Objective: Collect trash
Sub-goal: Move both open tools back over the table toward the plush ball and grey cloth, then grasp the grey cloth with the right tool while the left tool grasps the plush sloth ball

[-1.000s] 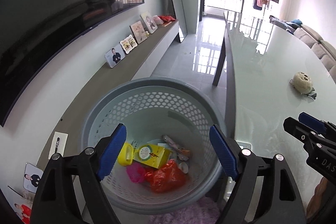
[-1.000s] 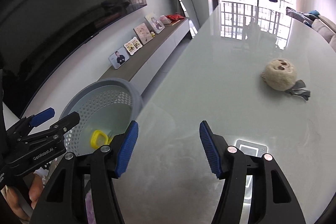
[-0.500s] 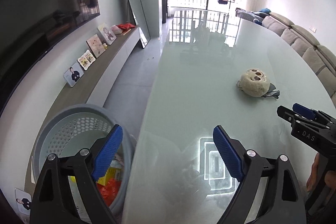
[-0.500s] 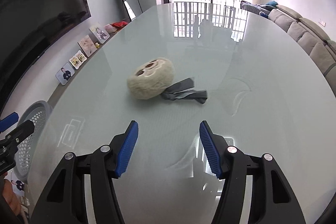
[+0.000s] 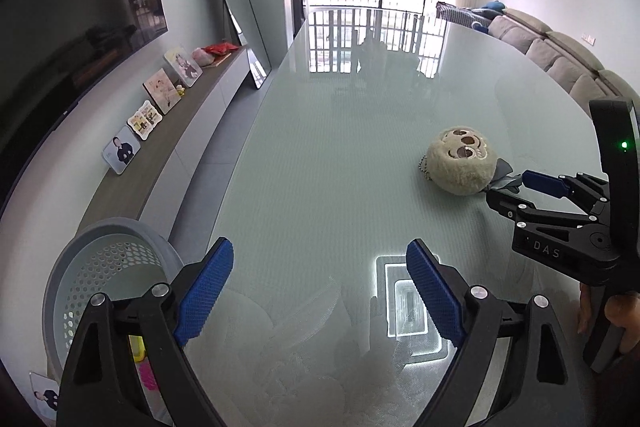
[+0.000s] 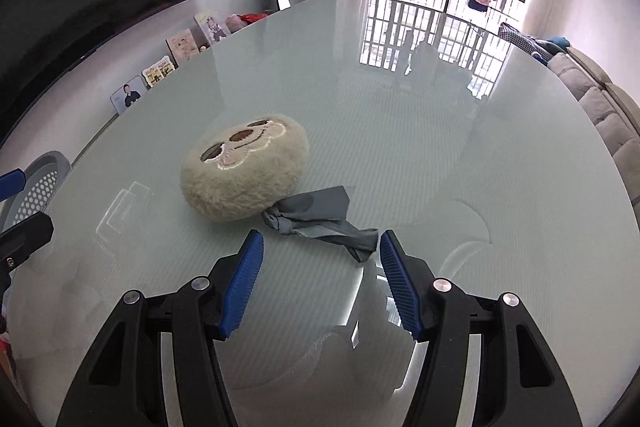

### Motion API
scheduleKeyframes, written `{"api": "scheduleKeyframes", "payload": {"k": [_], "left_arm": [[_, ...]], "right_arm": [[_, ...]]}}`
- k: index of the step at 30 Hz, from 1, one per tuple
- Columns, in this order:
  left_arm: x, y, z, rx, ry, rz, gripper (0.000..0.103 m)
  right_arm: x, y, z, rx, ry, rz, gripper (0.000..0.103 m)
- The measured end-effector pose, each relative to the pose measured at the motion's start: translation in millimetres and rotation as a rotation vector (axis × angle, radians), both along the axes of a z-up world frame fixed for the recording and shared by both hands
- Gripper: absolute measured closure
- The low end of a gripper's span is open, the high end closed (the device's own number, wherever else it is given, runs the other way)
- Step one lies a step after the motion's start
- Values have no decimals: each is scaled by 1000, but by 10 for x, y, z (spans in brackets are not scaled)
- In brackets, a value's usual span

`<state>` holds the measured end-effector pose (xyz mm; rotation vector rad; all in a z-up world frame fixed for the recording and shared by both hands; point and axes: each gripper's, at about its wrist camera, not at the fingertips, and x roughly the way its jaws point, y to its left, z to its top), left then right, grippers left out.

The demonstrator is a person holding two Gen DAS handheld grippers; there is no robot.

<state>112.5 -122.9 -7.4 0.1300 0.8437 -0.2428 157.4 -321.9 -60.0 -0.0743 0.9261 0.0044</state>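
A cream plush sloth head [image 6: 244,173] lies on the glass table [image 6: 440,147], touching a knotted grey scrap of cloth [image 6: 320,217]. My right gripper [image 6: 320,247] is open and empty, just in front of the grey scrap. In the left wrist view the plush [image 5: 460,163] sits at mid right with the right gripper [image 5: 516,187] beside it. My left gripper [image 5: 320,263] is open and empty above the table's near edge. The grey perforated basket [image 5: 92,267] stands off the table at lower left, with yellow and pink trash inside.
A low sideboard [image 5: 168,143] with photo frames runs along the left wall under a large dark TV. A mirror [image 5: 232,3] leans on the wall beyond it. A sofa [image 5: 560,59] stands at the far right. The basket rim also shows in the right wrist view [image 6: 44,171].
Both grippers swung right, away from the basket and over the table. The right gripper came close to the plush and grey scrap. Both stayed open.
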Motion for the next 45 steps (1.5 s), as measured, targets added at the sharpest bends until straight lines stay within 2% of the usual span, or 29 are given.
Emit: {"api": "scheduleKeyframes", "payload": {"k": [8,10,12,13,14,18,29,34,39,45], "left_arm": [[74,-75,-39,9,14,-2,16],[91,-99,-40,6,17,-7,16],[104,-112,-38,2,19,-13,16],[105,-130,-32,1,19,-16,16],[107,-147,-28,0,18,-19,16],[100,-212,-14,1,13,-33,16],[117,-468,33,-14,6,-76,16],[143,-707,4,-30,14,-125,14],[286,-900,-66,-38,28,-135,14],[489,-1066,-173,-25,43,-133,14]], "right_arm": [[140,17,-5,10,1,46,47],[130,5,-7,13,1,45,58],[126,-27,-4,21,1,43,60],[115,-38,2,23,-1,42,79],[109,-38,1,17,2,37,86],[54,-117,26,44,6,16,93],[-456,-511,98,101,3,-88,96],[-696,-764,162,162,-27,-157,98],[-894,-887,242,202,-55,-185,99],[-1034,-908,145,215,-10,-194,99]]}}
